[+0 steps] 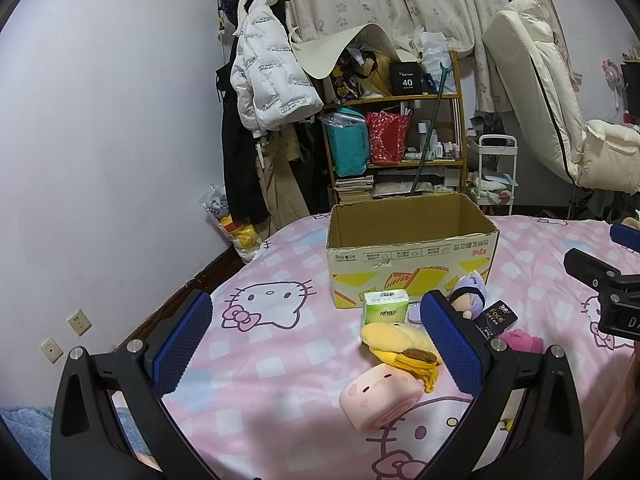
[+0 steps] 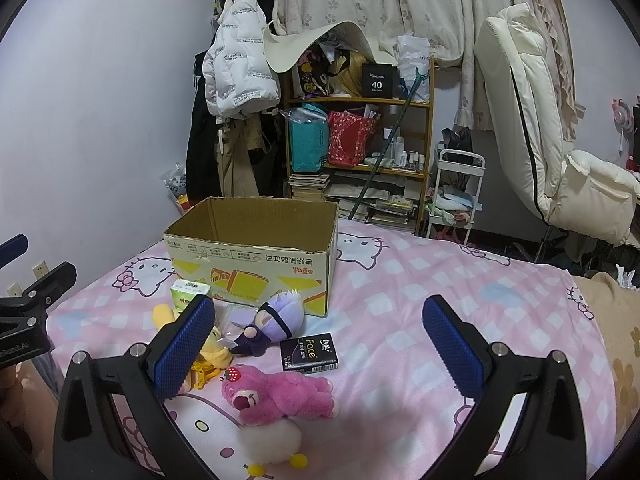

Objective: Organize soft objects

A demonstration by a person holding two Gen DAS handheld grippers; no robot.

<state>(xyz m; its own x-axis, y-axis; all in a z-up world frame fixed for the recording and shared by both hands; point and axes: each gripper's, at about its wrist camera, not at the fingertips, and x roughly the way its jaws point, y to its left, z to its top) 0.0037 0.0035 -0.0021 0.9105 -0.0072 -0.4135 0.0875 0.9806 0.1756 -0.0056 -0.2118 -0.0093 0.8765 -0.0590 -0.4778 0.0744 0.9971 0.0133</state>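
Note:
An open cardboard box (image 1: 412,268) (image 2: 256,268) stands on the pink bed. In front of it lie a yellow plush (image 1: 394,340), a pink roll plush (image 1: 380,398), a purple-haired doll (image 1: 470,294) (image 2: 272,320), a pink bear plush (image 2: 280,394) and a white fluffy plush (image 2: 270,442). A green tissue pack (image 1: 385,305) (image 2: 188,294) and a black "Face" pack (image 1: 498,316) (image 2: 310,352) lie among them. My left gripper (image 1: 316,344) is open above the bed, left of the toys. My right gripper (image 2: 320,348) is open above the bear and the black pack.
The bed sheet (image 2: 420,280) has a Hello Kitty print. Behind the bed stand a cluttered shelf (image 1: 400,136), hanging coats (image 1: 264,76), a white cart (image 2: 456,200) and a cream recliner (image 2: 560,152). A wall (image 1: 100,140) runs along the left.

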